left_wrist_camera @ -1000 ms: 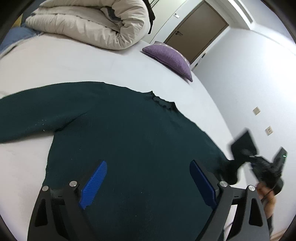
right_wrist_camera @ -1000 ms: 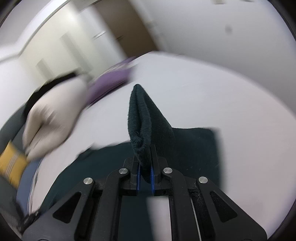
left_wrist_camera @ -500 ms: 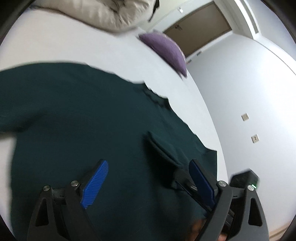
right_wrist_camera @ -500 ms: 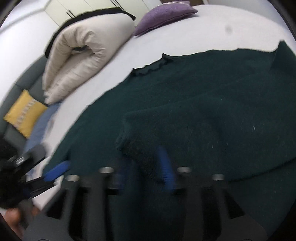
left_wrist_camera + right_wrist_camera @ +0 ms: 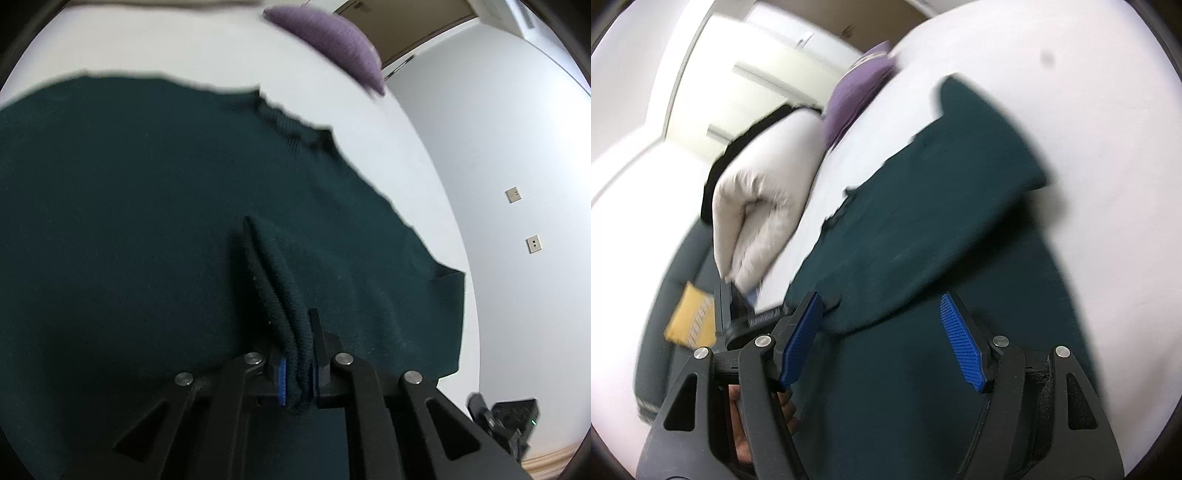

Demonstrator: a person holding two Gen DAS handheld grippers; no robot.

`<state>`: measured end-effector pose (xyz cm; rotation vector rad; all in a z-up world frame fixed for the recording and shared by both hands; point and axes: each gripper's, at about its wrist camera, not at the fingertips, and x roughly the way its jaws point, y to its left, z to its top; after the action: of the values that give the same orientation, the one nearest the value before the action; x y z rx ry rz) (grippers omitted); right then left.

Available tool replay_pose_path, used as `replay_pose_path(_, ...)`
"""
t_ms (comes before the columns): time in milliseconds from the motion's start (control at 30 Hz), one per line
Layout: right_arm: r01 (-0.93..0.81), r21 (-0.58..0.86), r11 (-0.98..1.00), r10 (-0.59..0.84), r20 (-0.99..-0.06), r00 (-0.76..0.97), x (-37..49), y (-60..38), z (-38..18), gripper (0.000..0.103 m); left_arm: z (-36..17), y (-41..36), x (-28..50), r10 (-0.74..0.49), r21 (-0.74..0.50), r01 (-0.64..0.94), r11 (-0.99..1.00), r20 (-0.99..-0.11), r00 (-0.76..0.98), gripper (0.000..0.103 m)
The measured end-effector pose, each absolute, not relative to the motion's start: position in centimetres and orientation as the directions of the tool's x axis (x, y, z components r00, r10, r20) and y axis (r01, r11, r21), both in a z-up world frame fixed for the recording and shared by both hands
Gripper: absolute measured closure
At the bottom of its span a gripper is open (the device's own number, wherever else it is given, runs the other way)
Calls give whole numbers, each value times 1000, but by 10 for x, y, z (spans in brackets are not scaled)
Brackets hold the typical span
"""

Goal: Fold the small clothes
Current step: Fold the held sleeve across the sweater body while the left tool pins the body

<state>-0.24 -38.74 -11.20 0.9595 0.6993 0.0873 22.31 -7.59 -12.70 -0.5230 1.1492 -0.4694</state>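
A dark green sweater (image 5: 129,221) lies spread flat on the white bed (image 5: 184,44). One sleeve (image 5: 923,240) is folded in across its body. My left gripper (image 5: 297,376) is shut on that sleeve's cuff (image 5: 273,288), which stands up in a ridge between the blue pads. In the right wrist view my right gripper (image 5: 882,343) hangs just above the sweater's body (image 5: 923,406). Its jaws are opening, and the blue pads (image 5: 964,354) stand wide apart. The sleeve's end lies ahead of them, and neither pad touches it.
A purple pillow (image 5: 332,33) lies at the far end of the bed. A rolled beige duvet (image 5: 757,206) sits at the left, with a yellow cushion (image 5: 690,317) on a grey sofa beyond. The wall with sockets (image 5: 513,194) runs along the bed's right side.
The right gripper came down, laid the sleeve across the sweater and opened, letting it go. The left gripper moved in over the sweater and shut on the sleeve's cuff.
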Motion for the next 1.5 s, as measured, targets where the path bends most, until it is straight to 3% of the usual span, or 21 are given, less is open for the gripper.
replay_pose_path(267,264,888,376,424,-419,803,13,-422,-132,37,-94,-18,227,-533,-585,78,808,-667,520,93)
replay_pose_path(467,294,909,297,402,-398,824,50,-437,-145,39,-113,0,243,-478,-538,45,842,-704,526,93)
replay_pose_path(600,334,899,284,305,-415,857,48,-462,-151,51,-129,-2,251,-463,-524,37,851,-716,522,93)
replay_pose_path(667,319,920,227,315,-379,870,45,-472,-163,58,-134,-3,251,-450,-504,44,862,-724,523,93)
replay_pose_path(733,312,915,254,324,-385,864,45,-475,-168,73,-137,-4,247,-443,-491,55,870,-725,527,93)
replay_pose_path(867,319,888,332,342,-429,836,38,-478,-149,66,-141,-4,245,-454,-496,76,865,-708,541,92)
replay_pose_path(1000,363,747,557,190,-540,820,45,-491,-98,64,-145,-4,242,-457,-499,86,862,-694,556,91)
replay_pose_path(1200,355,487,798,137,-720,680,150,-481,-80,64,-146,-1,236,-463,-506,94,857,-679,570,91)
replay_pose_path(1300,374,378,847,91,-796,599,187,-477,-95,72,-146,1,234,-468,-511,98,854,-673,573,91)
replay_pose_path(1333,372,326,869,53,-809,585,194,-476,-98,88,-146,1,234,-468,-511,98,854,-671,575,91)
replay_pose_path(1400,360,274,892,8,-806,592,197,-476,-99,95,-146,1,235,-469,-515,97,852,-667,579,91)
replay_pose_path(1500,361,234,902,-33,-799,600,195,-476,-98,98,-147,2,234,-470,-523,92,847,-657,590,92)
